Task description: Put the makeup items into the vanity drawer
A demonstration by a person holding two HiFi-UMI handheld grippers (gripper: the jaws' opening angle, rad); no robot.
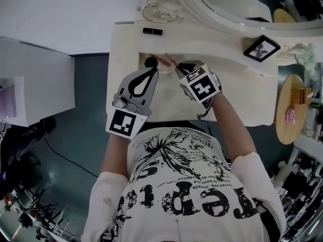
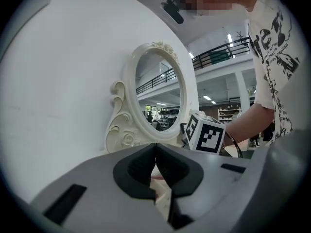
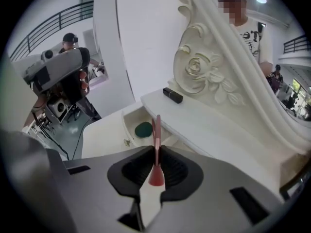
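A cream vanity (image 1: 237,92) has a small drawer (image 1: 144,58) open at its left, and a dark green round item (image 1: 150,62) lies inside it. My right gripper (image 1: 177,68) is shut on a slim pink makeup tool (image 1: 169,60) held just over the drawer's right side. In the right gripper view the tool (image 3: 156,130) stands up between the pads, with the green item (image 3: 143,129) beyond it. A black lipstick (image 1: 152,31) lies on the vanity's upper shelf (image 3: 209,125). My left gripper (image 1: 151,70) hovers by the drawer's front, jaws together and empty (image 2: 155,161).
An oval mirror with a carved cream frame (image 1: 166,9) rises at the back. A black picture frame (image 1: 261,48) stands on the shelf's right end. A round wooden side table (image 1: 292,110) is at the right and a white wall panel (image 1: 35,79) at the left.
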